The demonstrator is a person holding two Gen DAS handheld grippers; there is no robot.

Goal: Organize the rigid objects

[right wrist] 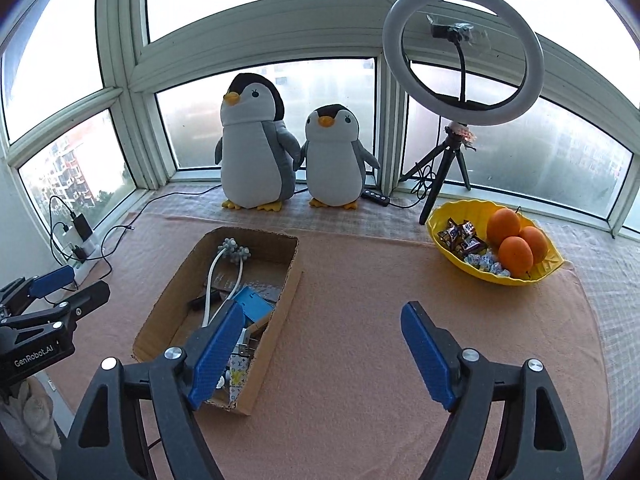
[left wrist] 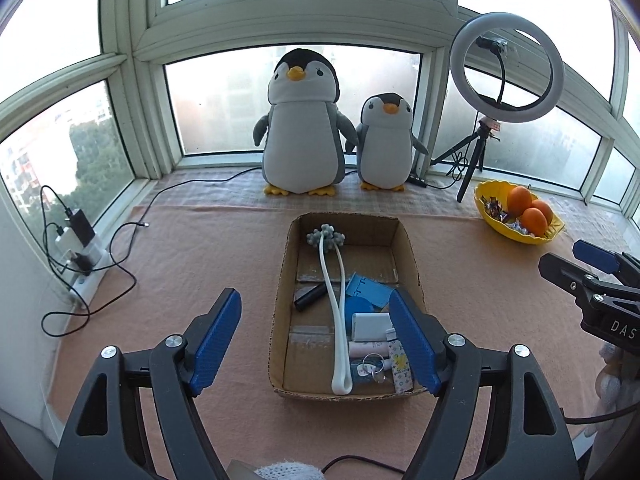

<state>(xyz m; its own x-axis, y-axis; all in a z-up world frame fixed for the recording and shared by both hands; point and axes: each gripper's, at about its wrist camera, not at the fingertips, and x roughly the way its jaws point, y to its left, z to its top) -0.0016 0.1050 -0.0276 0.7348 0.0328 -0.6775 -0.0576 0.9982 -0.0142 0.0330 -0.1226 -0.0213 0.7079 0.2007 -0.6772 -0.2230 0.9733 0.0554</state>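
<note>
A shallow cardboard box point(left wrist: 408, 248) point(right wrist: 280, 300) lies on the pink cloth and holds several small items: a long white massager with a grey knobbed head point(left wrist: 334, 304) point(right wrist: 236, 254), a black tube point(left wrist: 310, 297), a blue box point(left wrist: 366, 289) point(right wrist: 254, 305), a white case point(left wrist: 372, 327), keys point(left wrist: 370, 370) and a patterned strip point(left wrist: 400, 368). My left gripper point(left wrist: 316, 320) hovers open above the box's near end with nothing between its blue pads. My right gripper point(right wrist: 320, 328) is open and empty over the bare cloth, to the right of the box.
Two plush penguins point(left wrist: 302, 128) point(right wrist: 336, 156) stand by the window. A ring light on a tripod point(left wrist: 506, 66) point(right wrist: 462, 52) and a yellow bowl of oranges and sweets point(left wrist: 516, 212) point(right wrist: 496, 244) are at right. A power strip with cables point(left wrist: 82, 256) lies at left.
</note>
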